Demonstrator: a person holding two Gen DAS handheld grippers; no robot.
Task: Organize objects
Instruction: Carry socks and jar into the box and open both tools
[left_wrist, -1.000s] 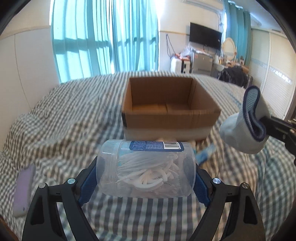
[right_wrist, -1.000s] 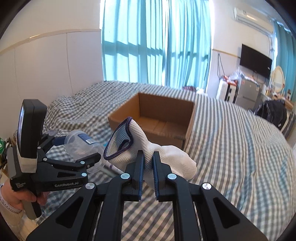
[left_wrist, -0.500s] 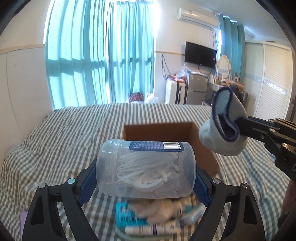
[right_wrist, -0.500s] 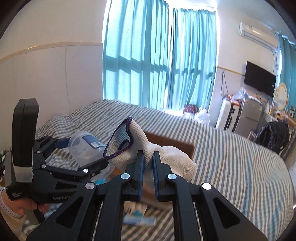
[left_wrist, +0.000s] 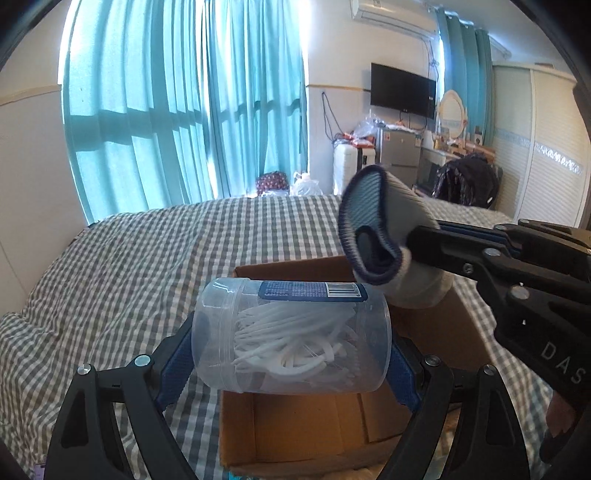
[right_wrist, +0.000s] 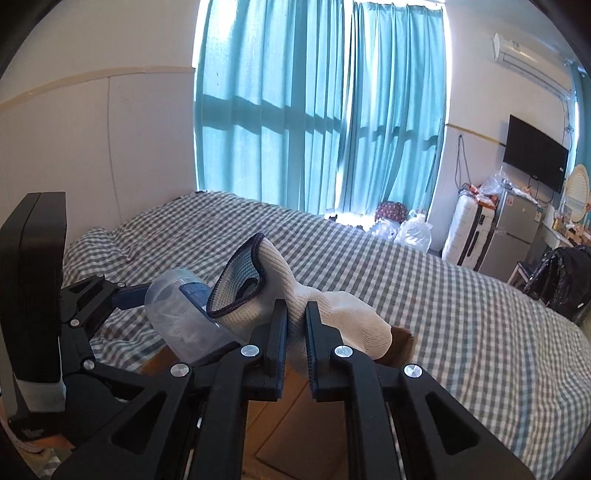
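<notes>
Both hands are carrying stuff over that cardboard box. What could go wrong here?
The clear jar of white picks, held sideways by its ends in the left tool, could slip and roll off target. The sock in the right tool hangs near the cardboard box corner and might drape over the wall.

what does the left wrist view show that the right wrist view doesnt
Only the left wrist view: the open inside of the cardboard box, the jar's barcode label and the white picks inside it.
Only the right wrist view: the sock's toe end and the left tool's upright black handle.
Both: the left tool clamped on the clear jar, the right tool pinching the white sock, the checked bedspread, teal curtains.
</notes>
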